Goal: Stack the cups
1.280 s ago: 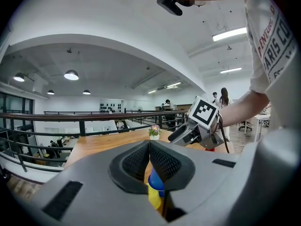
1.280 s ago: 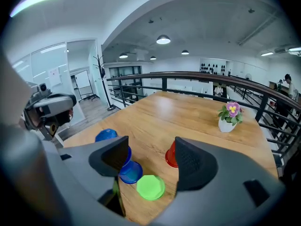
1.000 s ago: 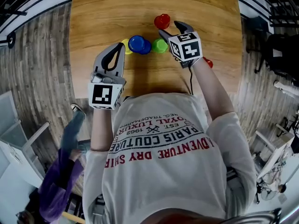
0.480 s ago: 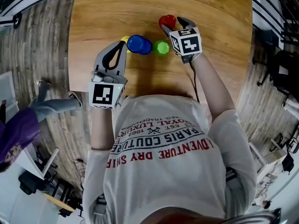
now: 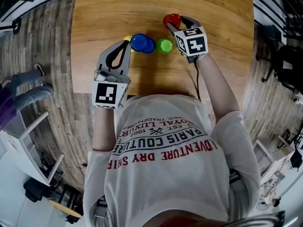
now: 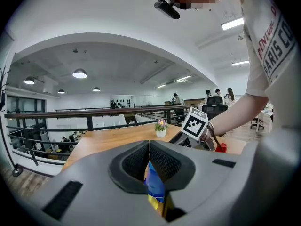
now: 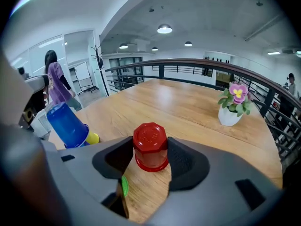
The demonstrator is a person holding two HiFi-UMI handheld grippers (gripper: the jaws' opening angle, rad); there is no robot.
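1. The red cup [image 7: 150, 146] stands upside down on the wooden worktop [image 5: 118, 8], with its eight-sided base facing up. Its inside cannot be seen.
2. The right tongs [image 7: 150, 154] point down over the red cup. Their jaws have just been closing, and the pads now lie against the cup's two sides, grasping it while it stands on the wood.
3. The green cup [image 5: 164, 45] sits just beside the right tongs, on the side nearer the person. In the right gripper view only a sliver of it shows.
4. The blue cup [image 7: 68, 124] is tilted with its base uppermost, and the yellow cup [image 7: 93, 138] peeks out at its rim, touching it. Whether one cup sits inside the other cannot be told.
5. The left tongs [image 6: 149, 145] are clenched, pad against pad, with nothing between the pads. Their tips are close to the yellow cup, and blue and yellow show through the gap below them.
6. A white flower pot [image 7: 229, 117] at the far edge of the worktop holds a pink-and-yellow bloom with green leaves.
7. The person's T-shirt [image 5: 165, 174] reads "PARIS COUTURE", "EST. 1962" and "ADVENTURE DRY"; its top line is partly cut off.
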